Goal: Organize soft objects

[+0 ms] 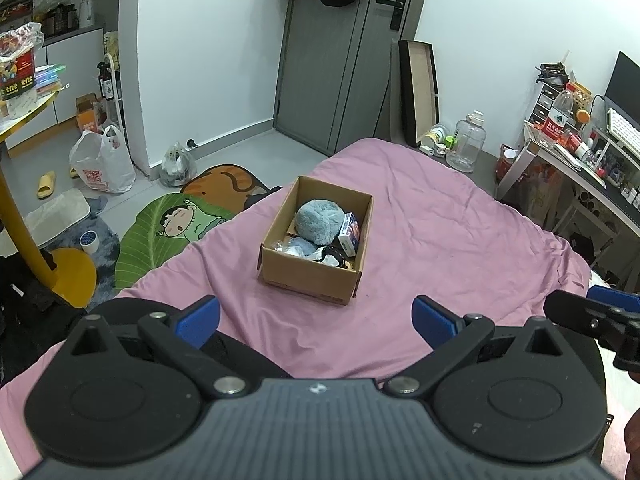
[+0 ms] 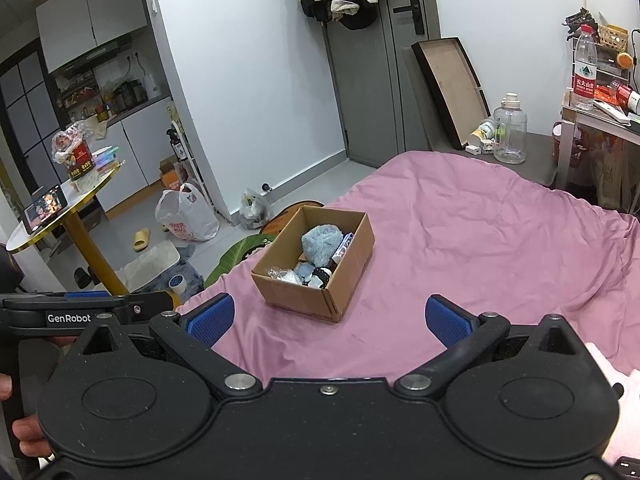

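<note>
While both grippers' jaws gape empty, cardboard box (image 1: 316,276) holds blue plush (image 1: 319,221).

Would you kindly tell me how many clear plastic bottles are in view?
2: a large jug on the floor beyond the bed, and a red-labelled water bottle on the desk. Others may be hidden amid clutter.

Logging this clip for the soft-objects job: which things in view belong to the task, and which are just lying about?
Part of the job:
- cardboard box on the pink bedsheet
- blue fluffy item inside the box
- left gripper and right gripper, both open and empty

Just lying about:
- clear water jug on the floor
- white plastic bag
- yellow slipper
- cartoon floor mat
</note>
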Tool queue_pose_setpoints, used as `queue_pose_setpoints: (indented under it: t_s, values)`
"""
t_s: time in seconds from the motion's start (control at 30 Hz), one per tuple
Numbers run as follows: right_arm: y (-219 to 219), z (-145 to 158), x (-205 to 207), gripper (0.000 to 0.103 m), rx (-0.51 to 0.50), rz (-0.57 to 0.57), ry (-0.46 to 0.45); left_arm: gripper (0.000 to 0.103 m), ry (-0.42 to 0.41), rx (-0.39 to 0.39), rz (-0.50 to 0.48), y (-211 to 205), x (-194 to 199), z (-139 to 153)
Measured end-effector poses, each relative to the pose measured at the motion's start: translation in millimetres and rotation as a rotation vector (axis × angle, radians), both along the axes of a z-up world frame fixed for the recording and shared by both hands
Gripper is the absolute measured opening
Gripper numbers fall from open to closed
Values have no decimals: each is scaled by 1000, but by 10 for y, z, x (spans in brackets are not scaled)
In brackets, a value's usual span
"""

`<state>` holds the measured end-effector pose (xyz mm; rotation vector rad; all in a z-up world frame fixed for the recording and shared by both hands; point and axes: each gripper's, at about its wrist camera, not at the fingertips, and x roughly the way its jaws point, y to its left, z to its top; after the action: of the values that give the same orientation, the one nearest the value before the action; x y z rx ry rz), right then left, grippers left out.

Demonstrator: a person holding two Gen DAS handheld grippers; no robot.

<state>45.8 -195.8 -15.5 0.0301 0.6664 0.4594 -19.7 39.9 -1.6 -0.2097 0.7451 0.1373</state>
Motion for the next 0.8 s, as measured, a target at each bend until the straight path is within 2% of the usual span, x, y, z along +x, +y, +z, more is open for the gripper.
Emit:
queue_pose_setpoints:
  t_s: [0.8]
  values:
    - [-17,-106,22,103,-16,-9,32,101,-26,-7,-44,-11,-59,-11]
